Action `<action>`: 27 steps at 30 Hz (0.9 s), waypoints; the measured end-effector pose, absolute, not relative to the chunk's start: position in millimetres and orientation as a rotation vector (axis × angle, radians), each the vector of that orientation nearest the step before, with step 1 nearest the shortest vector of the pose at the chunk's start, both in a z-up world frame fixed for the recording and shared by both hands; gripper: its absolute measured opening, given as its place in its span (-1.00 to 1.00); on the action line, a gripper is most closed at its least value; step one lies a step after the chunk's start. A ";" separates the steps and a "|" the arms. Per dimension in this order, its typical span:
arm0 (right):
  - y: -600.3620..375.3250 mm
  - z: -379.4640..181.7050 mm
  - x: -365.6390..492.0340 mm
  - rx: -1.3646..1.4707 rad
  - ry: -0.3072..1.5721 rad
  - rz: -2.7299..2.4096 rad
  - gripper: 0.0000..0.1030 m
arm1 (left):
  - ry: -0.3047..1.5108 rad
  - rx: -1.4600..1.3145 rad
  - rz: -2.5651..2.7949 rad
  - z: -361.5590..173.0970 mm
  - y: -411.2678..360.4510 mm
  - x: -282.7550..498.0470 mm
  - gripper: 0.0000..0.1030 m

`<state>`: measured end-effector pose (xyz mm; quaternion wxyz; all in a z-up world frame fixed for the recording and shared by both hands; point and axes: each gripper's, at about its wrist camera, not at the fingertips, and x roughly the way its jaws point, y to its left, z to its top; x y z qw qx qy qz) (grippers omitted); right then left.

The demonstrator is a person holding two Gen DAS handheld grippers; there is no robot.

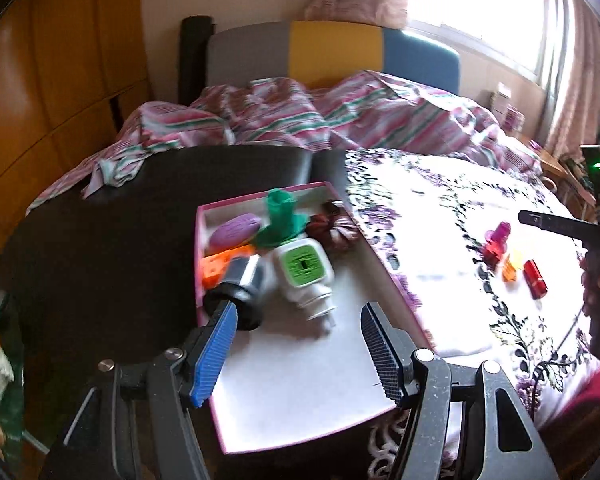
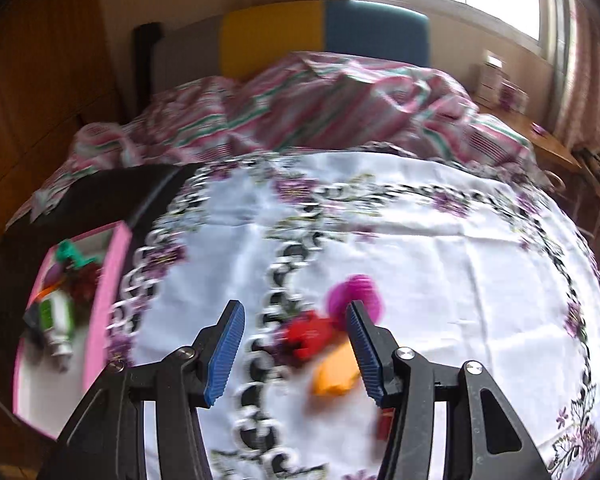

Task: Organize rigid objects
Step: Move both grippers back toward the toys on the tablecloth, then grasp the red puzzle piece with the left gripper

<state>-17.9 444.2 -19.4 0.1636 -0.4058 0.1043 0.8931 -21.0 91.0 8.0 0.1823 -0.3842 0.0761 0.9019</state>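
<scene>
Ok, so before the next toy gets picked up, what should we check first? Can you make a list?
1. Right gripper open: ok, jaws spread wide.
2. Right gripper empty: ok, nothing between its blue pads.
3. Toys left on the flowered white cloth: ok, a red plastic piece, an orange plastic piece and a magenta round plastic toy lie there.
4. Which toy sits squarely between the jaws: cannot tell, the picture is blurred.
5. Room in the pink-edged cardboard box: ok, its near white floor is bare.
6. Left gripper out of the way: ok, open over the box.
</scene>
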 end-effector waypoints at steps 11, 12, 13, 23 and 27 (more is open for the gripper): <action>517.9 -25.4 14.9 -0.995 0.631 2.357 0.04 | 0.314 -1.077 2.419 4.2 161.6 -28.4 0.27; 518.4 -25.5 15.4 -0.995 0.636 2.353 0.04 | 0.319 -1.077 2.410 3.2 166.5 -29.2 0.27; 519.6 -26.0 15.8 -0.999 0.643 2.349 0.04 | 0.325 -1.076 2.399 1.9 172.6 -30.1 0.27; 527.3 -26.6 21.0 -0.981 0.709 2.311 0.04 | 0.389 -1.100 2.306 -12.7 218.3 -35.6 0.27; 534.6 -28.4 25.4 -0.969 0.770 2.282 0.04 | 0.384 -1.143 2.255 -21.9 237.5 -41.6 0.27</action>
